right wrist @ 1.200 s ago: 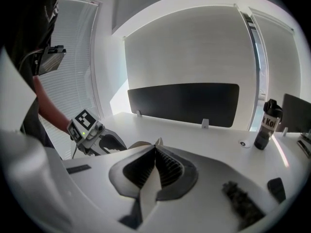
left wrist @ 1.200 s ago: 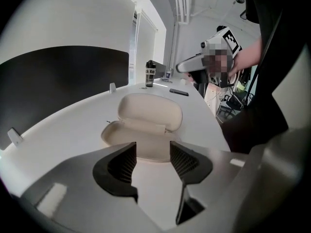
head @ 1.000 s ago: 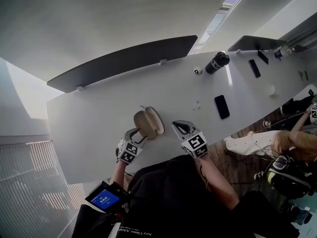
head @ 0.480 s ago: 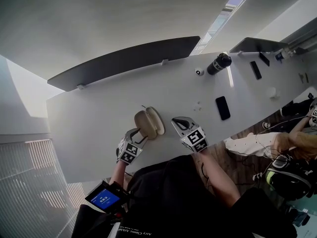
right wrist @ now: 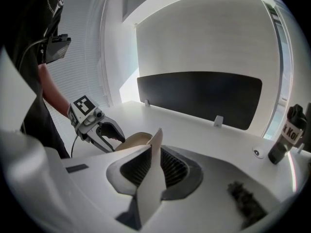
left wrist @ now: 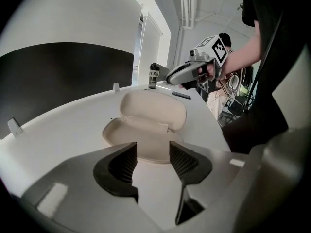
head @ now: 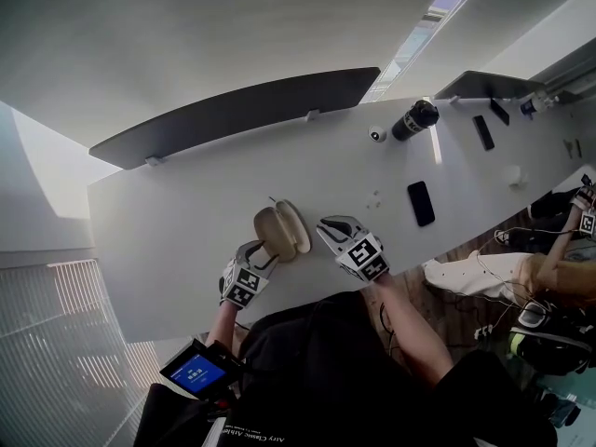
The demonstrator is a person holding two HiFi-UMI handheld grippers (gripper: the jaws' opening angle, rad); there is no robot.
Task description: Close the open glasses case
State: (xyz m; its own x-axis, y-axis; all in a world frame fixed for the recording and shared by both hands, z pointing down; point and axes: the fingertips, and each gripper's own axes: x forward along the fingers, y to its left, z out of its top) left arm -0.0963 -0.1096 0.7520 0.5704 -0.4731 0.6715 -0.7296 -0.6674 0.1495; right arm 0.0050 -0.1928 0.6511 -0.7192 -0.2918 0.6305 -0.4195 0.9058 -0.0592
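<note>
Left gripper (left wrist: 151,152) is at the table's (head: 177,212) near edge, its jaws apart and empty. They point at the open beige glasses case (head: 279,231) lying just beyond them, lid tilted up. Just right of the case, the right gripper (right wrist: 154,152) has its jaws nearly together on a thin pale sheet (right wrist: 147,191) seen edge-on. Whether that sheet belongs to the case I cannot tell.

Office premises: a long white desk (head: 177,240) fitted with dark divider panels (head: 233,115), slatted window blinds (head: 56,343) alongside, phones (head: 420,203) lying on it, strip lighting (head: 419,26) overhead.
</note>
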